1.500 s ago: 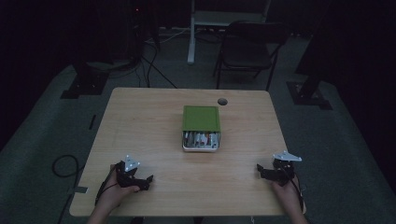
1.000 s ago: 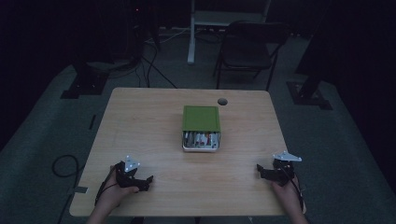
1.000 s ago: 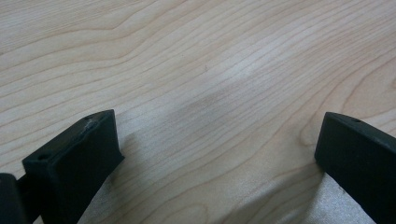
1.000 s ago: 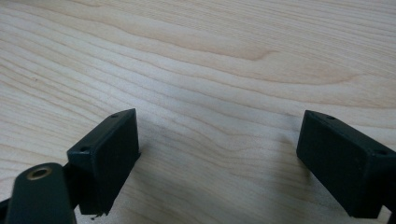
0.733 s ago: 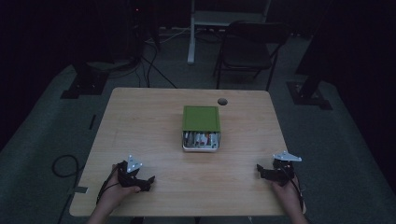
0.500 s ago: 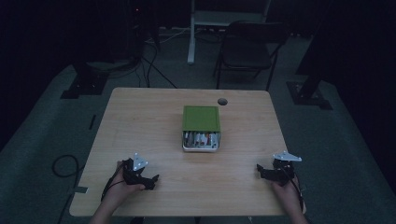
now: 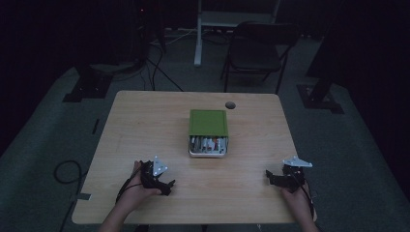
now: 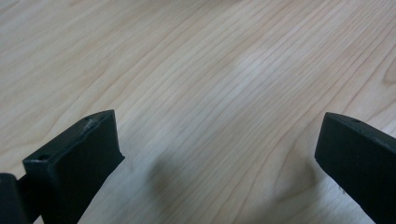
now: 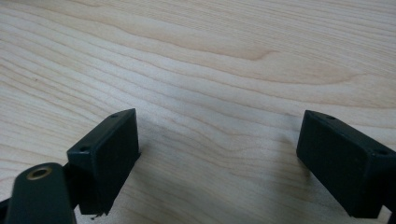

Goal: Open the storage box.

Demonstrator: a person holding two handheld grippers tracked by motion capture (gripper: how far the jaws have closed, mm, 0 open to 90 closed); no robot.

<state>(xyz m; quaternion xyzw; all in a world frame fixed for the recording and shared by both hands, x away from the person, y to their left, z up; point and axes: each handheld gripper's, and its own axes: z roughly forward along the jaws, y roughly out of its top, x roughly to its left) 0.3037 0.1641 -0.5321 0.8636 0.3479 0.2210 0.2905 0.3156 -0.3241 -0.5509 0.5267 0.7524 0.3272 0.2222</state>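
Green-lidded metal box, centre of pale wooden table: untouched. Left gripper, right gripper: jaws spread, empty, near edge. All handling remains.

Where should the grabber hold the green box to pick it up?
Probably across the two long sides of the green box, coming down from above. It lies flat mid-table, its lid slid back so the near end is open, so pinch the lidded part. Both the left gripper and right gripper are open.
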